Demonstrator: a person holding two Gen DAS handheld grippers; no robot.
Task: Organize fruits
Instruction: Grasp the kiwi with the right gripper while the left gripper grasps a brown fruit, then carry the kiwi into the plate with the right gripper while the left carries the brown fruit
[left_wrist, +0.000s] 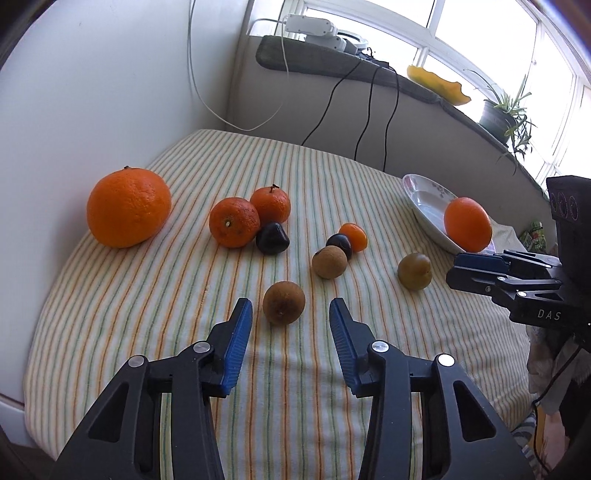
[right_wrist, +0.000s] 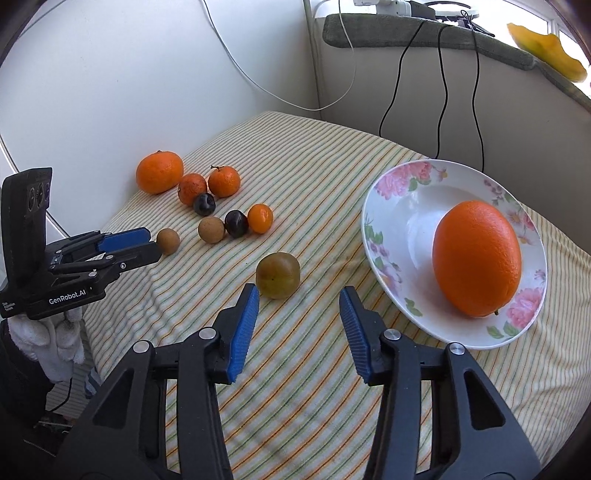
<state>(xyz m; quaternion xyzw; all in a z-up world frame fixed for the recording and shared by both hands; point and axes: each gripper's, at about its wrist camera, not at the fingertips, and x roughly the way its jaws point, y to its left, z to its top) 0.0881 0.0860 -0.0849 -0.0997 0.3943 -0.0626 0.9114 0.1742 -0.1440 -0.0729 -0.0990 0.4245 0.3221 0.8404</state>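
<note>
— Striped cloth (left_wrist: 155, 295), that's what all the fruit lies on?

— All but one. One orange (right_wrist: 476, 258) sits in the flowered plate (right_wrist: 384, 206), off to the right side.

— And the rest?

— A big orange (left_wrist: 128, 206) far left by the wall. Next to it two tangerines (left_wrist: 234, 221) touching, with a dark plum (left_wrist: 272, 238) against them. Then a second plum (left_wrist: 339, 244) between a kumquat (left_wrist: 354, 236) and a brown longan (left_wrist: 329, 261).

— What about the left gripper (left_wrist: 291, 312)?

— Released, nothing held. Its blue pads (left_wrist: 236, 343) stand apart, and another longan (left_wrist: 283, 302) lies on the cloth just ahead, in line with the gap. From the right camera its tip looks just beside that longan; whether it touches, I cannot tell.

— The right gripper (right_wrist: 299, 302)?

— Also released and empty. A greenish-brown fruit (right_wrist: 277, 275) lies just beyond its left pad (right_wrist: 243, 332), slightly left of the gap. The plate is near its right side.

— Anything behind?

— Cables (right_wrist: 439, 81) hang down the wall, and a potted plant (left_wrist: 506, 110) stands on the sill.
</note>
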